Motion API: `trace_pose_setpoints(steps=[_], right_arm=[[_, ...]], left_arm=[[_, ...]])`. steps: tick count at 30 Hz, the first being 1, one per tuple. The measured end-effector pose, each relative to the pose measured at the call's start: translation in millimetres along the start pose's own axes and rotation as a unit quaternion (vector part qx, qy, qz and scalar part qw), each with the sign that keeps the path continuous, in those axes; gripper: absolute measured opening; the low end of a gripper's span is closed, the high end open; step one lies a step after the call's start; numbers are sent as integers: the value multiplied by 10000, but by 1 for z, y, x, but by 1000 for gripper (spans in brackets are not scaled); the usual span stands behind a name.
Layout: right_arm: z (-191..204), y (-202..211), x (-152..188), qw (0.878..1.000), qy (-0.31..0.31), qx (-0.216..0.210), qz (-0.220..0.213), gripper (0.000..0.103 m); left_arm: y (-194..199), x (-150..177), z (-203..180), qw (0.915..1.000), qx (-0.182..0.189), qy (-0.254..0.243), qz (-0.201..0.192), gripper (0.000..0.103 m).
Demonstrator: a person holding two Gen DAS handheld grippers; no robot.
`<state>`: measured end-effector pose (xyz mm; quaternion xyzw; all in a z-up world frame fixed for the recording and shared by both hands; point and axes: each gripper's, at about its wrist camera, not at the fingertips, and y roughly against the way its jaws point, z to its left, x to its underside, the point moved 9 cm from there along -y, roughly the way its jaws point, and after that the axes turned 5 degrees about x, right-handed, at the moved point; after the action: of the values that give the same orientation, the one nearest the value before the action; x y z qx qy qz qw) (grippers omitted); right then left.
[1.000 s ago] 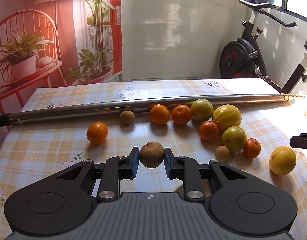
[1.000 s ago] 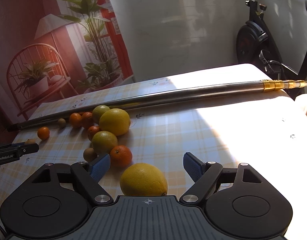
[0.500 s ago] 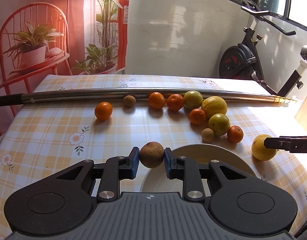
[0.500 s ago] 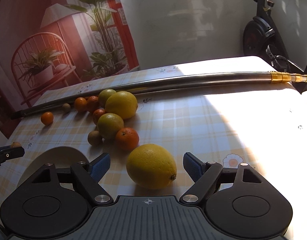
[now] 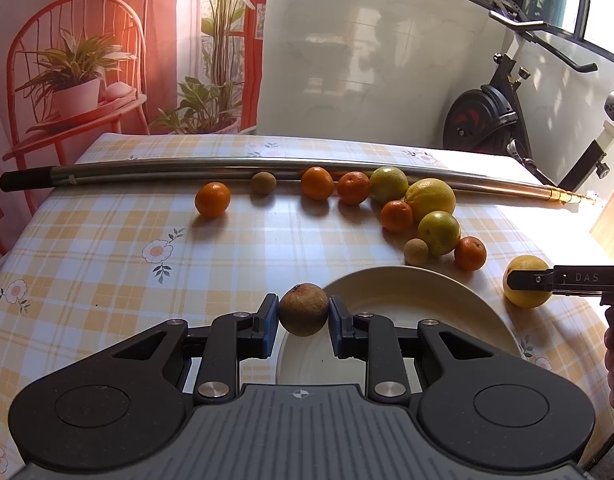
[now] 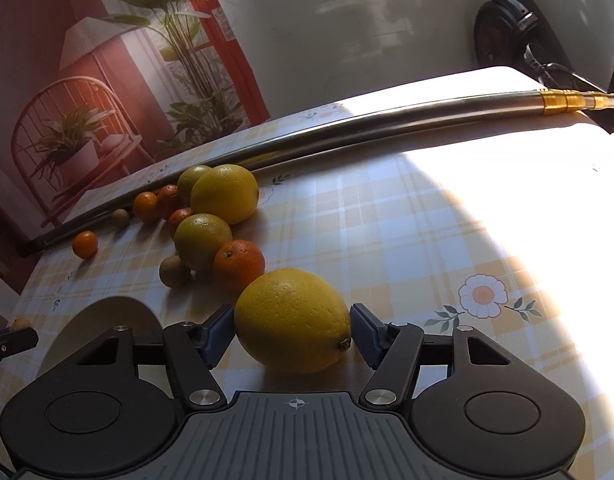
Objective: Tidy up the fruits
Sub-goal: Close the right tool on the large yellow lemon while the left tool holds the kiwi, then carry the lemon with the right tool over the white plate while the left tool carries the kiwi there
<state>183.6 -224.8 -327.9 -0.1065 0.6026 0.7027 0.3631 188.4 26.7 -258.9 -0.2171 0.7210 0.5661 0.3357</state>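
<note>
My left gripper (image 5: pixel 303 317) is shut on a small brown round fruit (image 5: pixel 303 309), which hangs over the left rim of a cream plate (image 5: pixel 411 300). My right gripper (image 6: pixel 291 333) has its blue pads (image 6: pixel 218 332) pressed on both sides of a big yellow lemon (image 6: pixel 293 316) that rests on the checked tablecloth. In the left wrist view that lemon (image 5: pixel 525 300) lies to the right of the plate, with the right gripper's finger (image 5: pixel 547 280) across it. In the right wrist view, the plate (image 6: pixel 107 312) shows at the lower left.
Several oranges (image 5: pixel 317 183), greenish citrus (image 5: pixel 439 232) and small brown fruits (image 5: pixel 416 251) lie in a band beyond the plate, along a long metal pole (image 5: pixel 187 170). One orange (image 5: pixel 212 199) sits apart on the left. An exercise bike (image 5: pixel 491 120) stands past the far right table edge.
The left gripper drew back with the brown fruit, so the plate now lies under it. The right gripper's jaws went from wide open to closed on the lemon.
</note>
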Motion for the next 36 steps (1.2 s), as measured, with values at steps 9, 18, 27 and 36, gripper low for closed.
trace_pose_setpoints(steps=[9,18,27,36], right_arm=[[1,4,3,9999,5,74,-147,56],[8,29,1,9989,-78,-90,-464,56],[40,52,6,9972,250,-414,-572,56],[72,62,29,9938,844,-628,-358,56]], left_arm=[[6,0,-3,10000,25,-33,-74,28],[15,2,-9,9999,41,-104,-115,28],[27,9,-13,9998,69,-92,-161,28],[30,24,-17,9997,82,-226,-42,28]])
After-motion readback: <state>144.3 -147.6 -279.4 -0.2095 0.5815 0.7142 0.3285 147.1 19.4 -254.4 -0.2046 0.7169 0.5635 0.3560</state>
